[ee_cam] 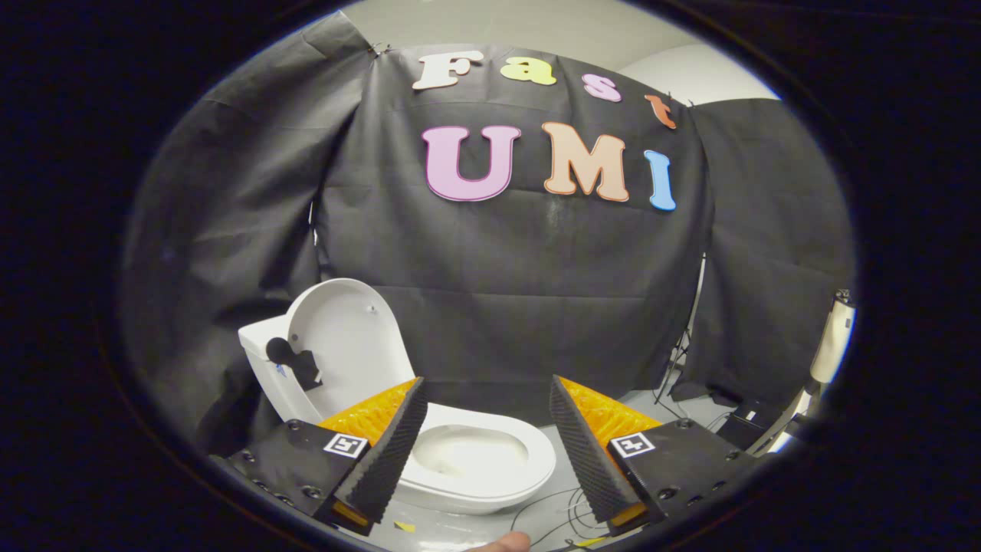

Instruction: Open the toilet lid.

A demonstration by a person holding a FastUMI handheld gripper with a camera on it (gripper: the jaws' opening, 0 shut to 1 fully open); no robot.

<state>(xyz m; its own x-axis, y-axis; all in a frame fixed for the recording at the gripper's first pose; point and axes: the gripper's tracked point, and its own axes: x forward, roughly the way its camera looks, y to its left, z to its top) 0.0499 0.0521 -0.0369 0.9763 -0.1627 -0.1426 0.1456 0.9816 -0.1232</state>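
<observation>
The toilet lid (346, 337) stands upright against the tank, beyond the left finger of the wide-open, empty gripper (485, 418), so the opening looks done and the next move seems only to draw clear.

I could read no text anywhere; my tool (487, 399), its fingers spread apart, bore only two small square black-and-white markers (345, 445), carrying no legible words.

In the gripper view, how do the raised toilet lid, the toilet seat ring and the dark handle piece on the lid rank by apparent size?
1. Toilet seat ring and raised toilet lid: similar, fingers hide part of the seat.
2. Dark handle piece: clearly smallest.
</observation>
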